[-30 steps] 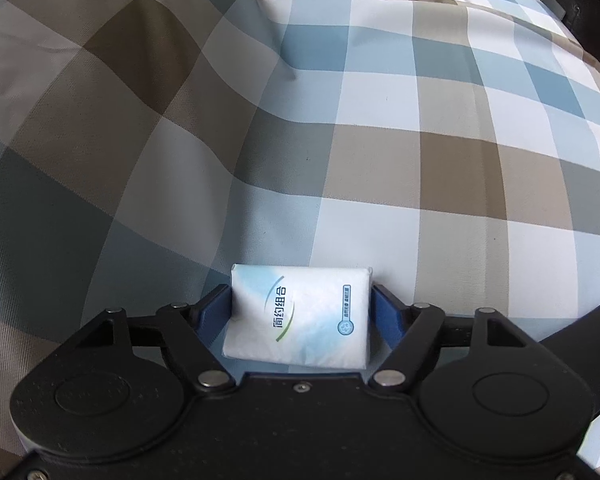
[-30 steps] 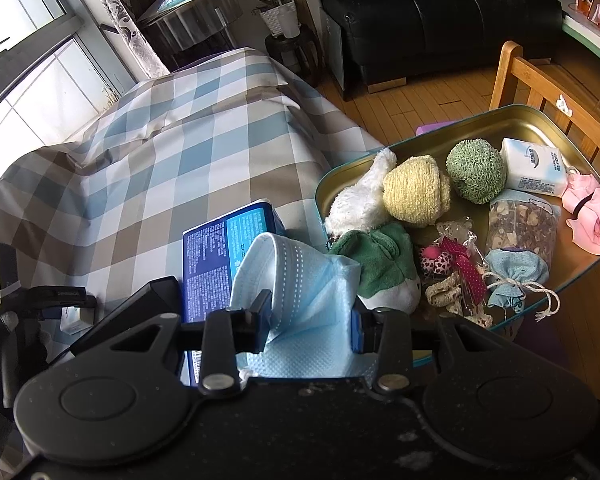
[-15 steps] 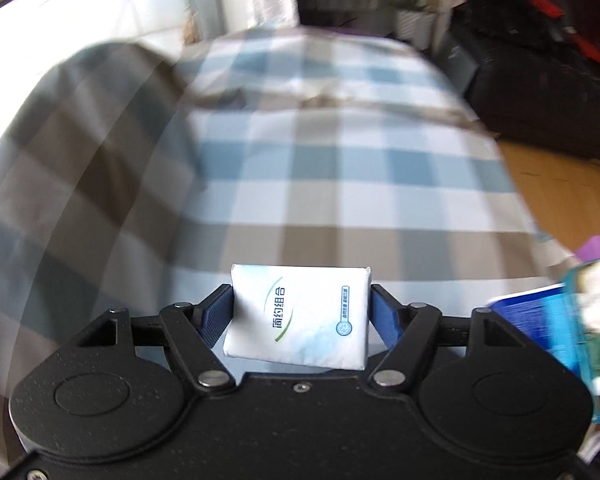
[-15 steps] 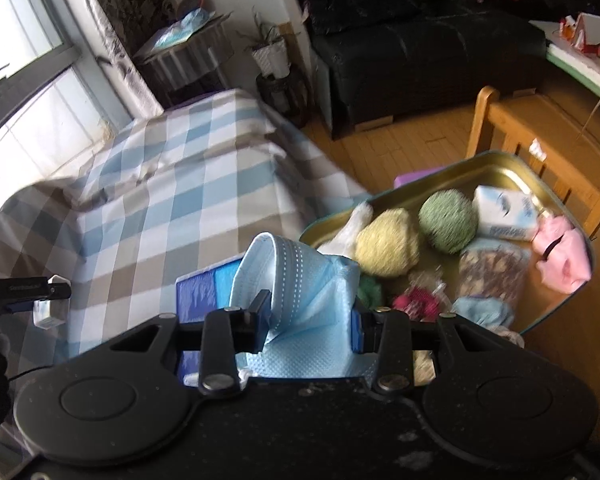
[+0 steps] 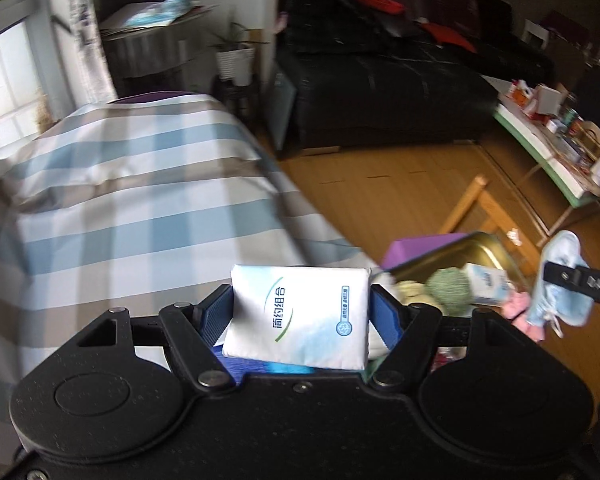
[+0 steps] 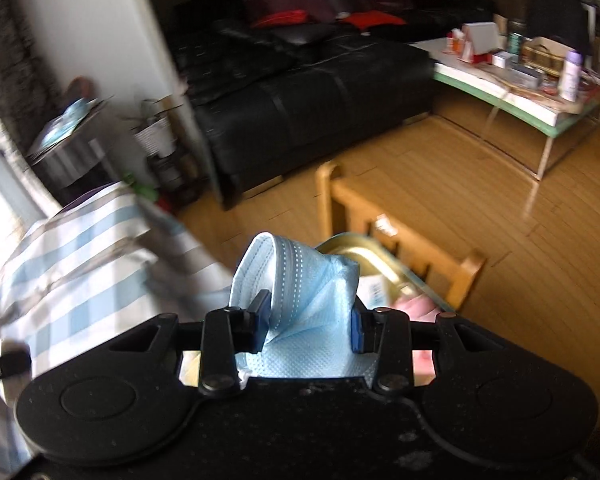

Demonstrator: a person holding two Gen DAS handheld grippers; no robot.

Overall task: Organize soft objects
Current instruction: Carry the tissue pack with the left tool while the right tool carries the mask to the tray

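My left gripper (image 5: 302,314) is shut on a white tissue pack (image 5: 298,316) with blue-green print, held above the checked cloth (image 5: 140,216). My right gripper (image 6: 310,320) is shut on a crumpled light blue face mask (image 6: 300,300); the mask also shows in the left wrist view (image 5: 560,280) at the far right. A gold metal tray (image 5: 472,248) holds a green yarn ball (image 5: 450,290), a second tissue pack (image 5: 488,284) and a pink soft thing (image 5: 516,306). In the right wrist view only the tray's rim (image 6: 356,246) shows behind the mask.
A wooden chair (image 6: 404,244) bears the tray. A black sofa (image 6: 300,92) stands behind, a cluttered low table (image 6: 520,76) to the right, a potted plant (image 5: 234,62) and side table near the window. Wooden floor (image 6: 480,184) lies between.
Both grippers have lifted and tilted up, so the views swing from the cloth and tray toward the room. Each keeps hold of its object. The left view has turned right toward the tray.
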